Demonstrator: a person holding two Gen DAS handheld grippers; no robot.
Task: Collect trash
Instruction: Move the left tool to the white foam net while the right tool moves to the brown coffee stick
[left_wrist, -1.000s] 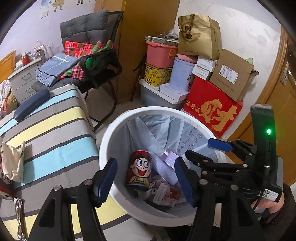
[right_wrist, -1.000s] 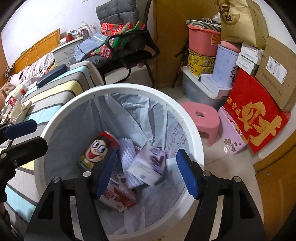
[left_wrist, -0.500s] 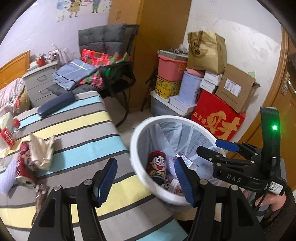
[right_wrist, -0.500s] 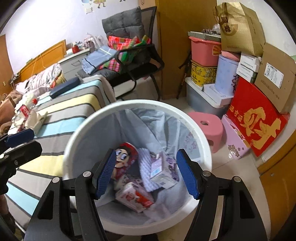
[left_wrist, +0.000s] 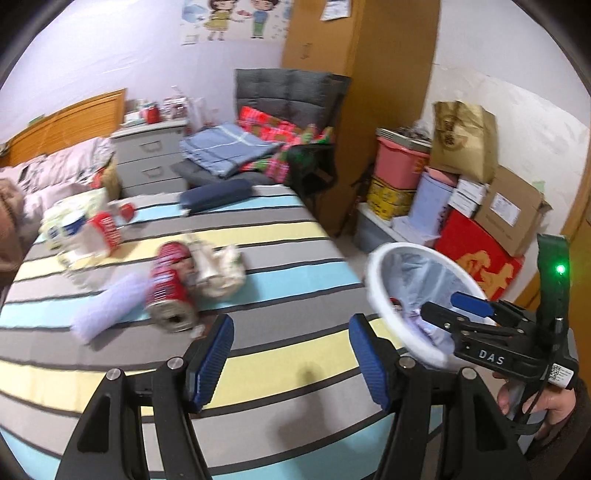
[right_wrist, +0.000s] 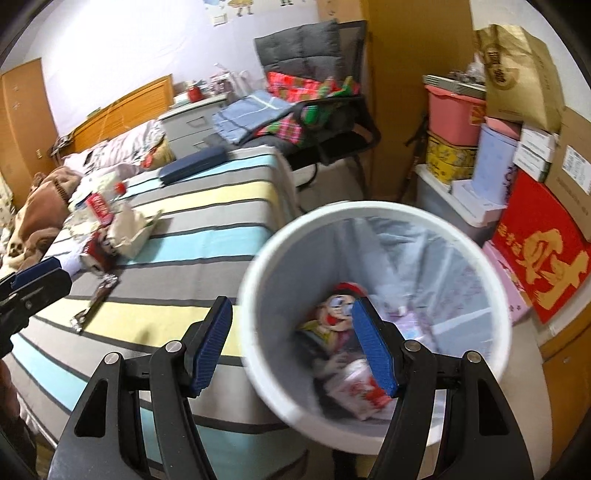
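Note:
My left gripper hovers open and empty over the striped bed cover. Ahead of it lie a crushed red can, a crumpled beige paper bag, a pale purple wad and a red-labelled bottle. The white lined bin stands at the bed's right edge. My right gripper is open and empty above the bin's left rim. Inside the bin are a cartoon-face can and a red-and-white carton. The right gripper also shows beside the bin.
A dark blue case lies at the far end of the bed. A chair piled with folded cloth stands behind it. Stacked boxes and tubs line the right wall. A small wrapper lies near the bed's front.
Both grippers have swung left, away from the bin and toward the bed. The left one has gone from over the bin to over the cover, bringing the trash there into view.

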